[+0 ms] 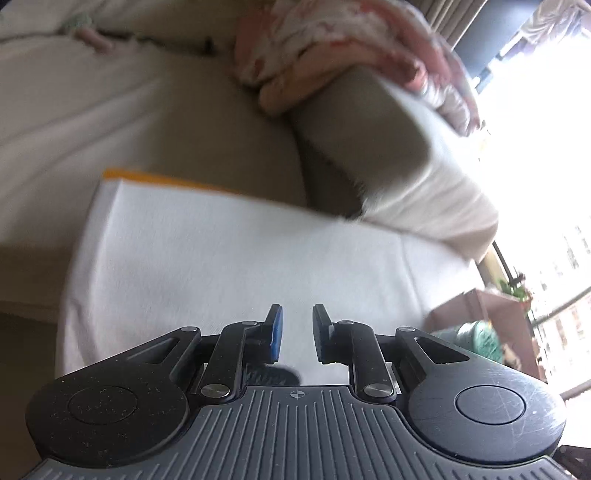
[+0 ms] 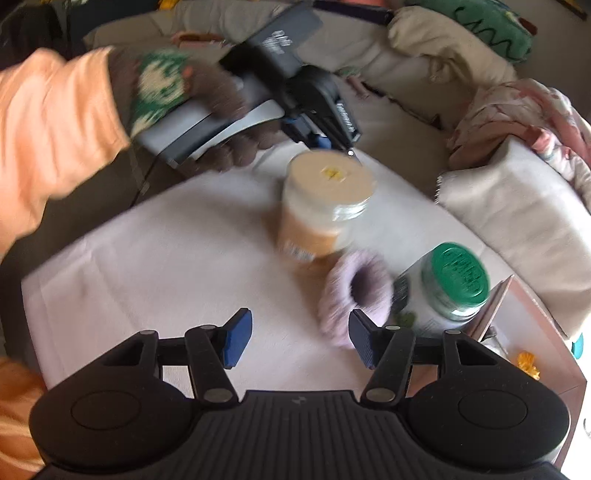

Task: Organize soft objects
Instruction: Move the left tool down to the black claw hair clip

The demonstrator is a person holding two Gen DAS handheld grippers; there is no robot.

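Observation:
A fuzzy lilac scrunchie (image 2: 356, 295) lies on the white cloth-covered table (image 2: 166, 258), just ahead of my right gripper's right finger. My right gripper (image 2: 299, 341) is open and empty above the cloth. The left gripper (image 1: 295, 332) hovers over the same white cloth (image 1: 221, 258) with a narrow gap between its blue-padded fingers and nothing between them. In the right wrist view the left gripper (image 2: 325, 142) is held by a gloved hand beyond a jar. A pink floral blanket (image 1: 332, 48) lies on the sofa arm, also in the right wrist view (image 2: 517, 114).
A jar with a cream lid (image 2: 328, 206) stands mid-table; a green-lidded jar (image 2: 443, 291) leans by the scrunchie. A beige sofa (image 1: 147, 110) wraps behind the table. A green cushion (image 2: 476, 26) sits at the back. A brown box (image 2: 535, 350) stands at right.

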